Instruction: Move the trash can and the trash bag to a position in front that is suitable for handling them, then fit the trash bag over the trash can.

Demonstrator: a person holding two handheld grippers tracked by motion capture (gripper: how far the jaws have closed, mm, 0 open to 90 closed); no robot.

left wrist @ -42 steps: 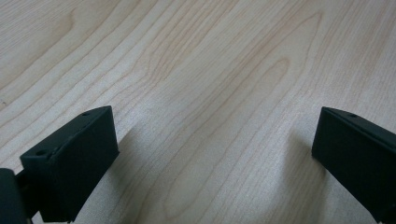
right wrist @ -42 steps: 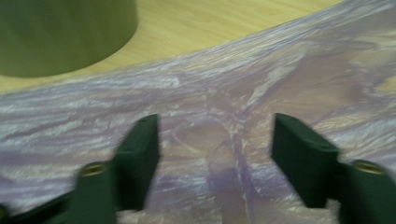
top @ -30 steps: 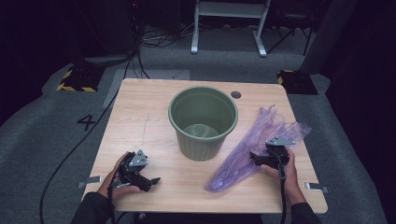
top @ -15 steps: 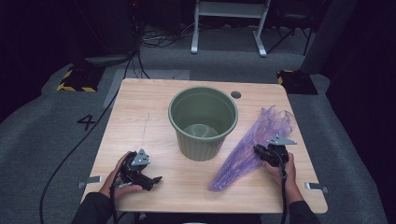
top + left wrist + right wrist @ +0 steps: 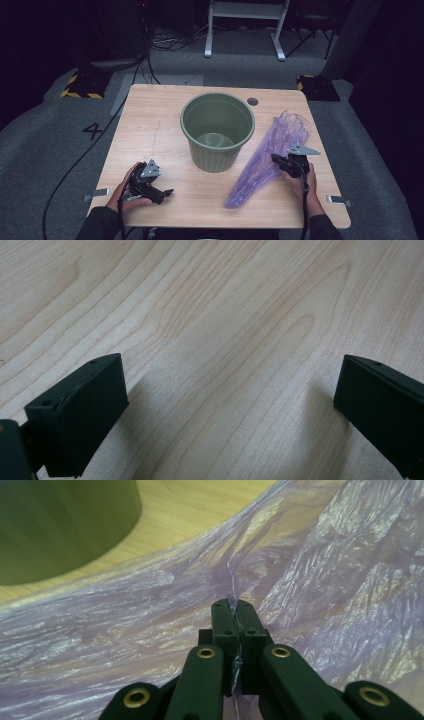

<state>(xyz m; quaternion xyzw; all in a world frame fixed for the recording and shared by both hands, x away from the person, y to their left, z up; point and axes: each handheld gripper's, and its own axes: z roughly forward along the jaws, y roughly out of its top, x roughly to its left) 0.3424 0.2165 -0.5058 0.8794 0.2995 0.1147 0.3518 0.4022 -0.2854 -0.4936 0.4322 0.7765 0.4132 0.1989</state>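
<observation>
A thin purple plastic bag (image 5: 272, 155) lies stretched along the right side of the wooden table (image 5: 150, 130), beside a green ribbed bin (image 5: 217, 130) that stands upright in the middle. My right gripper (image 5: 276, 159) sits on the bag's right edge; its jaws have just been closing and now pinch a fold of the bag (image 5: 165, 610), with my right gripper (image 5: 233, 611) shut on the film. My left gripper (image 5: 167, 192) rests on bare wood at the front left, held by a hand, its jaws wide apart over the table (image 5: 225, 340) with nothing between them.
The bin (image 5: 60, 525) stands close to the left of the bag. A round cable hole (image 5: 252, 101) lies at the table's back right. Dark floor, a yellow-black striped block (image 5: 80, 85) and a white stand (image 5: 245, 30) lie beyond the table.
The right gripper's jaws have closed on the bag, which has gathered into a narrower shape at its far end. The left hand has stayed still.
</observation>
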